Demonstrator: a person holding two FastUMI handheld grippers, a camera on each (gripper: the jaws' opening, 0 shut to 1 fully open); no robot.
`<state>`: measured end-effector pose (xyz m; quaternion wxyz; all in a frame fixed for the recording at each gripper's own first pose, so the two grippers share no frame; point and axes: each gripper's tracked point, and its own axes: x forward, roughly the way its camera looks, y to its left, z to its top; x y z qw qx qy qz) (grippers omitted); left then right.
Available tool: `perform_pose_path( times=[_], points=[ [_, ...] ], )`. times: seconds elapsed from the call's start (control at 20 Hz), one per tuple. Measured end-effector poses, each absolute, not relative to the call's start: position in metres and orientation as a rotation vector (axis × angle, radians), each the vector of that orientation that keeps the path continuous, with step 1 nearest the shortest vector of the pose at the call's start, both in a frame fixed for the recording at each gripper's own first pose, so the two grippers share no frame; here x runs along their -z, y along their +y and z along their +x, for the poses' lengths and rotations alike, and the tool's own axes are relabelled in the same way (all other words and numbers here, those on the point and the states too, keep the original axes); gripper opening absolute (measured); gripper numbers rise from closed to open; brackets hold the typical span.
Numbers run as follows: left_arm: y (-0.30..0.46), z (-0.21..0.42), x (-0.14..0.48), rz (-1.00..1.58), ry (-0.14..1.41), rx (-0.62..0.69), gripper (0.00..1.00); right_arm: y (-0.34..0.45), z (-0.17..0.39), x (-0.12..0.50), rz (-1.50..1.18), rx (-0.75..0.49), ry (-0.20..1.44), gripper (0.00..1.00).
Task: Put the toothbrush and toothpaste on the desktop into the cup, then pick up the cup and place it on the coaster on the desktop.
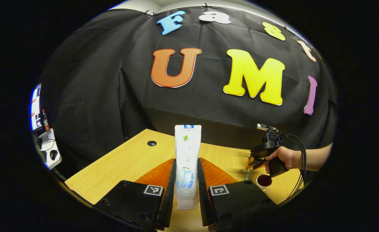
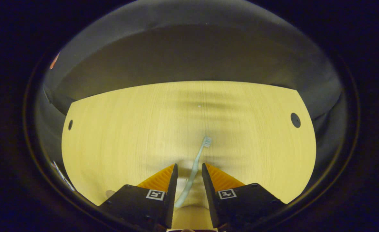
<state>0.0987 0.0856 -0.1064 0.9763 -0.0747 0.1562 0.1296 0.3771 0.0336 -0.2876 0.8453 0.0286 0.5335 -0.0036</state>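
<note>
White toothpaste (image 1: 187,161), label illegible

Wooden desktop (image 2: 144,129) (two holes), black cloth wall (image 1: 96,96)

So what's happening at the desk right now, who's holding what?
The left claw is shut on the toothpaste tube, holding it upright above the wooden desk. In the right gripper view, the right claw straddles the toothbrush, whose bristle end points away; whether its fingers press on it is unclear. In the left gripper view, a hand holds the right claw just above the cup.
</note>
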Motion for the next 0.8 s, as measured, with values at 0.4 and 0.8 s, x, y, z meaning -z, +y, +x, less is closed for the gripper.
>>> perform_pose_path(
  times=[0.4, 0.8],
  points=[
    [0.096, 0.098, 0.114, -0.155, 0.338, -0.28, 0.39, 0.031, 0.378, 0.314, 0.085, 0.046, 1.185, 0.45],
    [0.093, 0.099, 0.115, -0.159, 0.346, -0.264, 0.39, 0.038, 0.379, 0.313, 0.15, 0.043, 1.192, 0.0]
  ],
)
